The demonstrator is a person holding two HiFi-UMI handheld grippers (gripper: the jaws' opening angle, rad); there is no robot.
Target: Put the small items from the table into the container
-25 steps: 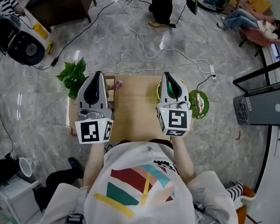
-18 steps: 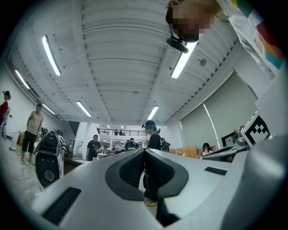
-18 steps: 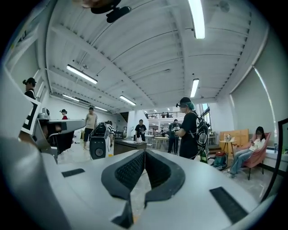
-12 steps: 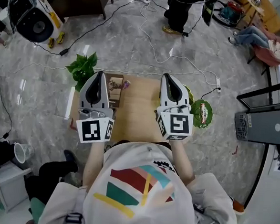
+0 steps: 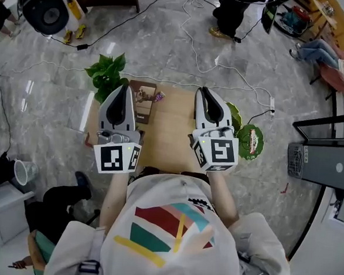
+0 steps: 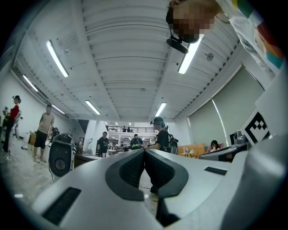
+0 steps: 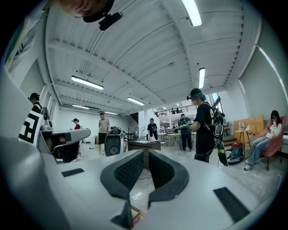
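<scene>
A small wooden table (image 5: 168, 131) stands in front of me. My left gripper (image 5: 125, 88) hovers over its left side, shut and empty; in the left gripper view its jaws (image 6: 144, 151) meet, pointing out across the room. My right gripper (image 5: 203, 91) hovers over the right side, also shut with nothing in it; its jaws (image 7: 146, 153) touch at the tips. A brown box (image 5: 144, 100) lies at the table's far left, partly hidden by the left gripper, with a small purple wrapper (image 5: 159, 96) beside it. A yellow-green bowl (image 5: 235, 116) peeks out from under the right gripper.
A potted plant (image 5: 108, 73) stands off the table's far left corner. A round green tray (image 5: 250, 140) with a snack packet sits to the right of the table. Cables (image 5: 224, 61) cross the marble floor beyond, and people stand further off in the room.
The head view has swung, so the plant and the table's far edge sit higher and further right. More of the brown box shows beside the left gripper. Both grippers stay shut.
</scene>
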